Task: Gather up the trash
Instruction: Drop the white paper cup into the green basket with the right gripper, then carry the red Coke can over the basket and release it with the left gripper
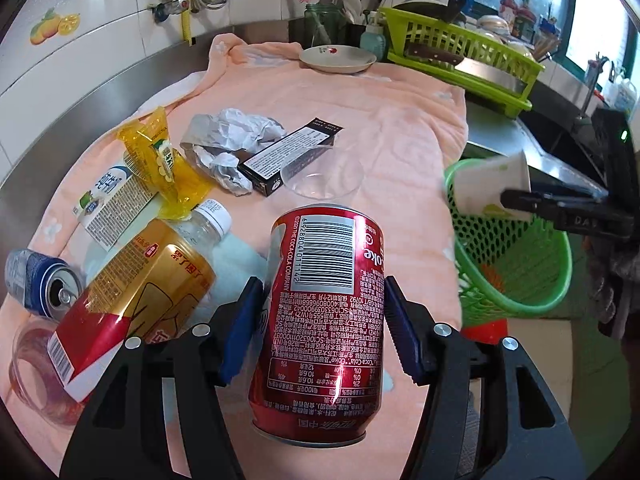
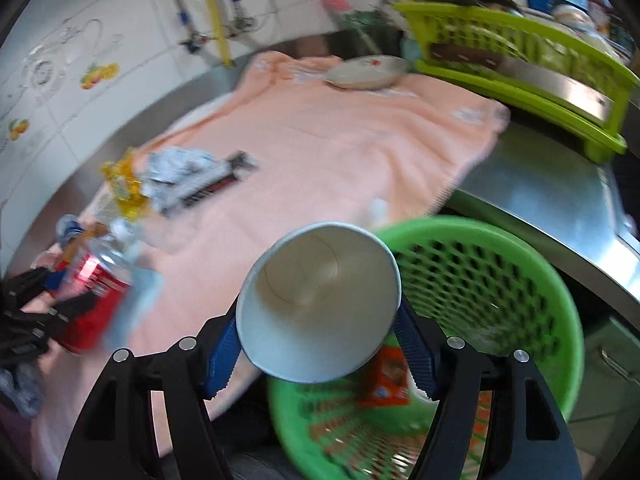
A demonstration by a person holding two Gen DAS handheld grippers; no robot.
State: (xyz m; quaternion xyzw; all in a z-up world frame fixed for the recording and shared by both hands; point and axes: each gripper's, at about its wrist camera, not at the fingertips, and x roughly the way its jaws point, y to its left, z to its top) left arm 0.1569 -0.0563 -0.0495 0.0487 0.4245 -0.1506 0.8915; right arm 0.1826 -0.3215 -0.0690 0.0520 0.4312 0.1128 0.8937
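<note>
Surface: a steel kitchen counter under a peach towel [image 1: 360, 120], tiled wall behind.
Left gripper [image 1: 320, 328]: my pads are clamped on a red Coca-Cola can [image 1: 324, 304], lifted clear of the towel.
Right gripper [image 2: 320, 344]: closed on a white paper cup [image 2: 320, 304], mouth toward me, at the near rim of the green mesh basket [image 2: 500, 280].
Beyond my left fingers: clear plastic cup [image 1: 324, 178], black carton [image 1: 288, 156], crumpled paper [image 1: 236, 136].
Risk: letting go early could drop the cup on the rim and outside; the slick can may slide in my pads.

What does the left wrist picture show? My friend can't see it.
The left hand-held gripper holds a red cola can above a pink towel littered with trash. At right, the right hand-held gripper carries a paper cup over a green basket.
</note>
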